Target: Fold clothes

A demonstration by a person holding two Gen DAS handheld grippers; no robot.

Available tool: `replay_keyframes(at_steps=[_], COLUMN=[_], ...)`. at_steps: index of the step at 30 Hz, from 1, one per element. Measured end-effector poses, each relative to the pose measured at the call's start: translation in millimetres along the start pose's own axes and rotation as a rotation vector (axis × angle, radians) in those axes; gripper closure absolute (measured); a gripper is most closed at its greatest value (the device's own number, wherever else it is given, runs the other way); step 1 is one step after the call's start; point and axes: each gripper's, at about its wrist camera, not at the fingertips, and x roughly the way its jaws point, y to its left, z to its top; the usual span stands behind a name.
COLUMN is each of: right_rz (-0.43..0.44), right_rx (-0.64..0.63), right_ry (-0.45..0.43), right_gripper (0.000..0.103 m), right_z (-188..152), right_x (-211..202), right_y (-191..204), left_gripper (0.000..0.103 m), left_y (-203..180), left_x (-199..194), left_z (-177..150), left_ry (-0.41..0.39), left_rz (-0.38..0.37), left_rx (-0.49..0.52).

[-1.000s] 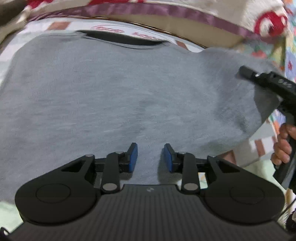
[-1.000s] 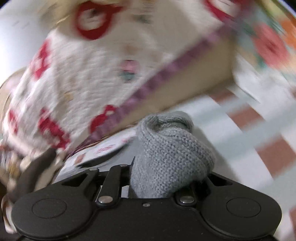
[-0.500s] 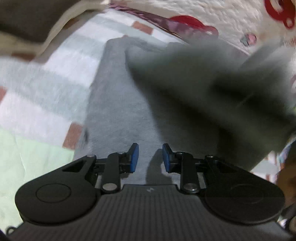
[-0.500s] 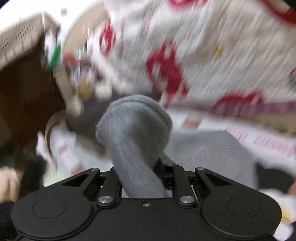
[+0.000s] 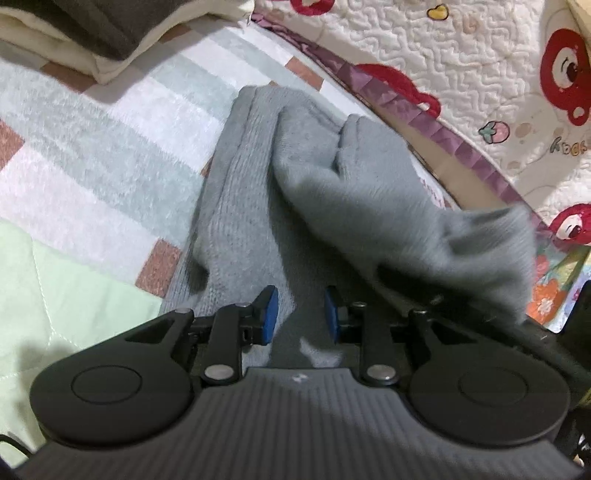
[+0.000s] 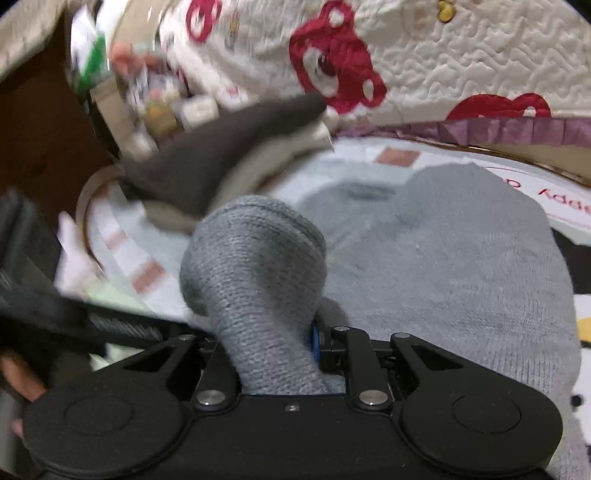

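My right claw [image 6: 275, 354] clamps a bunched fold of the grey knit sweater [image 6: 454, 266], the wool bulging up between its jaws and hiding all but a sliver of blue pad on one side. The rest of the garment spreads flat ahead and to the right of that claw, on a bed covered by a quilt [image 6: 122, 254] of pale green, white and rust-brown blocks.

From my left wrist camera, the left claw [image 5: 297, 314] stands partly open, its blue pads [image 5: 269, 314] apart over the sweater [image 5: 236, 206] with nothing pinched between them; I cannot tell whether the tips touch the knit. The sweater lies there in long, folded ridges running away from the claw, while a blurred grey flap [image 5: 424, 221] of it hangs raised at right, above the claw's right arm.

A cream quilted cover [image 5: 498, 74] printed with red bears and edged in a purple frill runs along the far side of the bed. Folded brown and cream cloth [image 5: 92, 33] sits at the upper left corner.
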Motion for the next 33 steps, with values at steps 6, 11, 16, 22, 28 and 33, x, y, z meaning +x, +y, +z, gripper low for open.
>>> replay_keyframes(at_steps=[6, 11, 16, 22, 28, 33], right_rz=[0.035, -0.044, -0.037, -0.02, -0.075, -0.191], right_rx=[-0.045, -0.227, -0.223, -0.253, -0.311, -0.431], right_ry=[0.019, 0.052, -0.026, 0.054, 0.027, -0.019], right_gripper=[0.082, 0.081, 0.081, 0.081, 0.08, 0.08], right_z=[-9.3, -37.0, -27.5, -32.5, -42.2, -49.9], right_x=[11.3, 30.0, 9.9, 35.4, 26.2, 18.7], right_y=[12.2, 31.6, 42.8, 32.6, 40.3, 68.0], left_gripper=[0.074, 0.076, 0.071, 0.071, 0.066, 0.057], left_y=[19.8, 26.1, 40.2, 40.3, 46.0, 36.8], left_x=[-6.6, -8.9, -26.0, -23.2, -43.0, -39.1], left_z=[9.5, 6.4, 5.6, 4.6, 2.6, -5.9], left_ry=[-0.028, -0.018, -0.057, -0.033, -0.109, -0.097], left_rz=[-0.01, -0.019, -0.122, -0.076, -0.081, -0.133], left_rx=[-0.064, -0.089, -0.212, -0.19, -0.279, -0.294])
